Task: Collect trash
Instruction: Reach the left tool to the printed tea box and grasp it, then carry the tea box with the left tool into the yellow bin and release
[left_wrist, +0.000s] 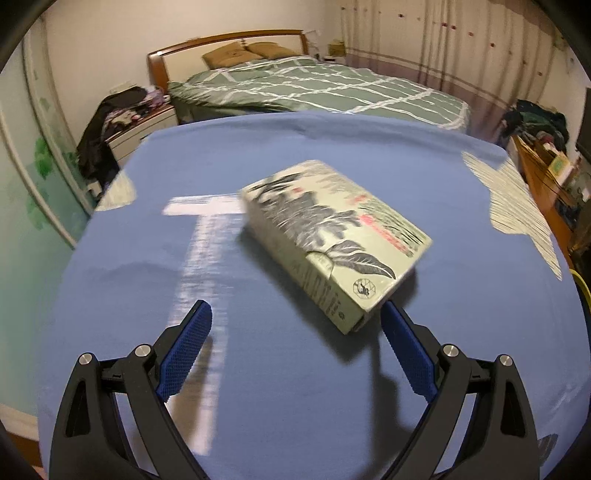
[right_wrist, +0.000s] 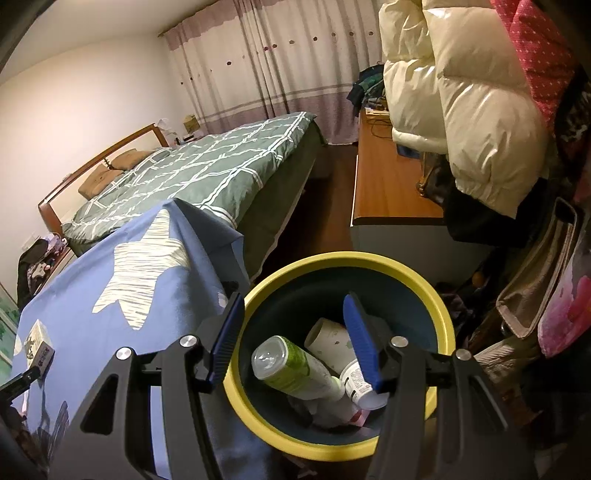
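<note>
A pale green box with dark leaf print (left_wrist: 332, 240) lies on the blue cloth-covered table (left_wrist: 258, 369). My left gripper (left_wrist: 295, 314) is open just in front of it; its right fingertip (left_wrist: 391, 314) is at the box's near corner. My right gripper (right_wrist: 291, 306) is open and empty above a dark bin with a yellow rim (right_wrist: 439, 306). In the bin lie a green can (right_wrist: 291, 365), a paper cup (right_wrist: 332, 343) and a small white cup (right_wrist: 358, 384). The box also shows at the far left in the right wrist view (right_wrist: 38, 347).
The blue cloth (right_wrist: 110, 295) has white star prints. Behind the table stands a bed with a green checked cover (left_wrist: 314, 88). A wooden desk (right_wrist: 388, 184) and hanging coats (right_wrist: 461, 110) are to the right of the bin. A cluttered nightstand (left_wrist: 140, 122) is at the left.
</note>
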